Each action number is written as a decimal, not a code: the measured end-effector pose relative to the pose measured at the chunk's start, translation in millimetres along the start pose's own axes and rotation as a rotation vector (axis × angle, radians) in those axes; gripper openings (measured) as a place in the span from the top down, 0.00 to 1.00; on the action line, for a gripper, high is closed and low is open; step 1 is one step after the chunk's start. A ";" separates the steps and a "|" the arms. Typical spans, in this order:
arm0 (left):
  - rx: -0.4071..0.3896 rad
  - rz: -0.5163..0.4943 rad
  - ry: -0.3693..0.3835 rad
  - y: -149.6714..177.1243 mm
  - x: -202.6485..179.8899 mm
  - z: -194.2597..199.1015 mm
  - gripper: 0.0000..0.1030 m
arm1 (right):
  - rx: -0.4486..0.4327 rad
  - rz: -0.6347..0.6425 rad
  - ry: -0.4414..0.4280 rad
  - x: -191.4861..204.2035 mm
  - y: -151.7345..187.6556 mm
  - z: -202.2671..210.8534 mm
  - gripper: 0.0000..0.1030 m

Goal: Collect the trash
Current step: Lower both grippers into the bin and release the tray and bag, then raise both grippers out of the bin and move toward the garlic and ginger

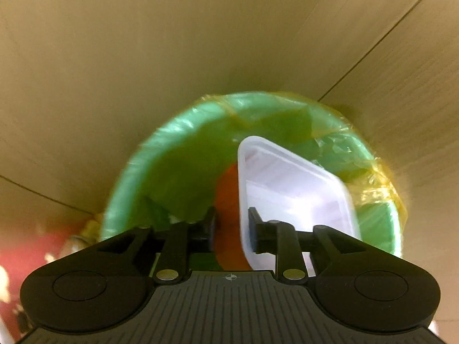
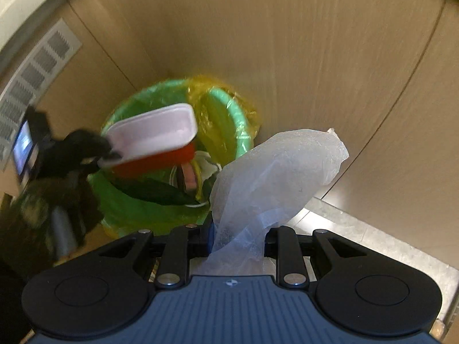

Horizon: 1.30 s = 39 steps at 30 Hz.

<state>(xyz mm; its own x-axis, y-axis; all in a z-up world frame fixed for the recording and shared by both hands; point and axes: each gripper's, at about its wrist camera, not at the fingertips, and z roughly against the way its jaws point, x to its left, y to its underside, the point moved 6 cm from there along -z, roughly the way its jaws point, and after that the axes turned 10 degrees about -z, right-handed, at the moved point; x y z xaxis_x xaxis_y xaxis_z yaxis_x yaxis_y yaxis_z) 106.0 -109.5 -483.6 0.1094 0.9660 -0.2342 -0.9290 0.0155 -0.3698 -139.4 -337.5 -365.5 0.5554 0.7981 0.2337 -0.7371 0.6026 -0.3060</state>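
Note:
A green bin lined with green and yellow bags stands against a beige wall. My left gripper hangs over its mouth. A white tray with a red-orange underside has its near wall between the fingers, and a gap shows beside the left pad, so the jaws stand open. In the right wrist view the same tray tilts over the bin at the tips of the left gripper. My right gripper is shut on a crumpled translucent plastic bag, just right of the bin.
Several pieces of trash lie inside the bin. Beige wall panels close in behind it. A vent grille sits at the left, a metal floor strip at the right. A person's dark sleeve is beside the bin.

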 end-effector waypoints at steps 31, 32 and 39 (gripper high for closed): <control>0.038 -0.035 0.202 75.6 23.0 130.3 0.74 | 0.118 0.166 -0.221 122.4 -79.7 -53.9 0.45; 0.038 -0.034 0.199 75.7 22.5 136.4 0.74 | 0.115 0.163 -0.214 118.9 -76.2 -49.5 0.45; -0.030 -0.075 0.160 44.4 5.6 199.1 0.74 | 0.090 0.159 -0.116 95.9 -66.3 -12.6 0.45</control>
<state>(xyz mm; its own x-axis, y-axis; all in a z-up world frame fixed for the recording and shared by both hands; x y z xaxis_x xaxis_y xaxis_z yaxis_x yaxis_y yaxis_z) -5.1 -52.0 -322.4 0.2352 0.9089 -0.3442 -0.9053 0.0760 -0.4180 -32.4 -300.8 -334.4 0.3853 0.8743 0.2954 -0.8460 0.4625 -0.2654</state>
